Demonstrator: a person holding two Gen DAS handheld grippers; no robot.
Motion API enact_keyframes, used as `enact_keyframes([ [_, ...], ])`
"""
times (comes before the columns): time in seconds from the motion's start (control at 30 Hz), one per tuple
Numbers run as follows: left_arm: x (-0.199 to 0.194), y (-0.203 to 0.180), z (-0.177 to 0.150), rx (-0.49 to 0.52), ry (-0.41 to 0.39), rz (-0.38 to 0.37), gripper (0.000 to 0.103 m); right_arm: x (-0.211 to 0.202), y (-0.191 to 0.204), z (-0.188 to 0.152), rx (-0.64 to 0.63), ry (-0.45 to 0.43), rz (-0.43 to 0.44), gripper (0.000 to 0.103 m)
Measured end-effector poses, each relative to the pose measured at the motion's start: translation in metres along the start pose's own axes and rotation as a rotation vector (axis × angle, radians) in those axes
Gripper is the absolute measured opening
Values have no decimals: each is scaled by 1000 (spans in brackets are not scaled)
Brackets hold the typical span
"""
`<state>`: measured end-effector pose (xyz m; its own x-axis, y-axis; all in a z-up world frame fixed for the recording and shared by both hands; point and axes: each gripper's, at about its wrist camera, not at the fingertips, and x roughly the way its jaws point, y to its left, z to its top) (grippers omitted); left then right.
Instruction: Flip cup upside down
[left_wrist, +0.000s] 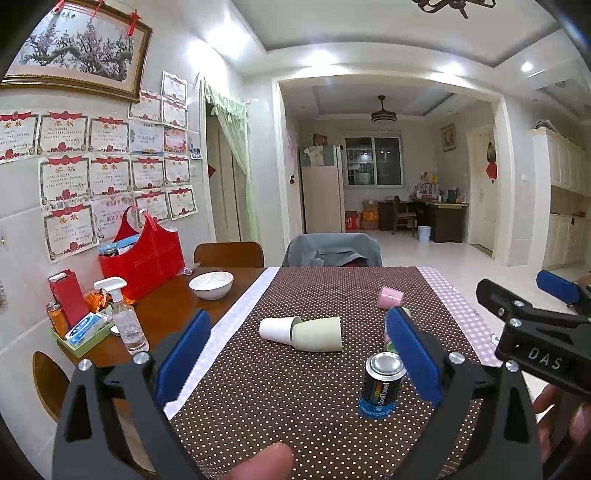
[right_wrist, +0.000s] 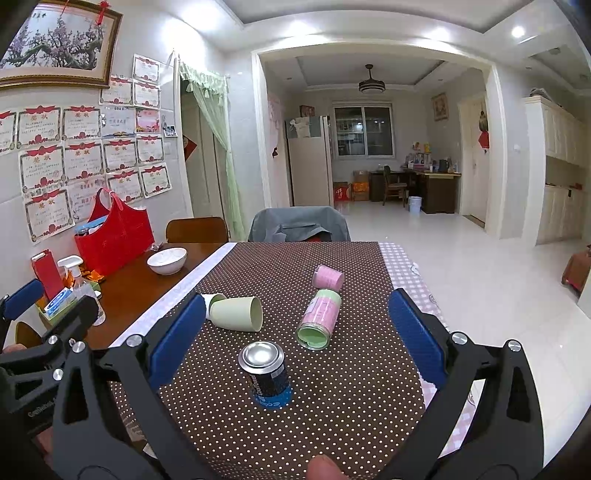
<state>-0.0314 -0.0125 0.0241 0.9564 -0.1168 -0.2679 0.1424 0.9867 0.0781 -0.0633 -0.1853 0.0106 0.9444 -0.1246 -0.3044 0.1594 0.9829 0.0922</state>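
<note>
A pale green cup (left_wrist: 319, 334) (right_wrist: 238, 312) lies on its side on the brown dotted cloth. A white cup (left_wrist: 279, 328) (right_wrist: 213, 299) lies on its side against it. A pink cup (left_wrist: 389, 297) (right_wrist: 328, 277) lies farther back. A pink-and-green cup (right_wrist: 319, 319) lies on its side, its mouth toward me. A dark blue can (left_wrist: 382, 384) (right_wrist: 266, 373) stands upright nearest me. My left gripper (left_wrist: 297, 363) is open and empty above the near cloth. My right gripper (right_wrist: 295, 339) is open and empty; it also shows at the right of the left wrist view (left_wrist: 532, 310).
A white bowl (left_wrist: 211, 285) (right_wrist: 167, 260), a red bag (left_wrist: 144, 254), a spray bottle (left_wrist: 123, 314) and a green tray of small items (left_wrist: 85, 334) sit on the wooden table at the left. Two chairs (left_wrist: 332, 251) stand at the far edge. The table's right edge drops to the tiled floor.
</note>
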Motion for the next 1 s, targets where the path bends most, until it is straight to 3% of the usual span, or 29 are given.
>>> enact_keyframes([
  [0.73, 3, 7, 1, -27, -7, -6, 99, 2, 1, -3, 5, 11, 6, 97],
  [1.0, -3, 5, -1, -12, -48, 31, 99, 5, 1, -5, 5, 25, 11, 97],
])
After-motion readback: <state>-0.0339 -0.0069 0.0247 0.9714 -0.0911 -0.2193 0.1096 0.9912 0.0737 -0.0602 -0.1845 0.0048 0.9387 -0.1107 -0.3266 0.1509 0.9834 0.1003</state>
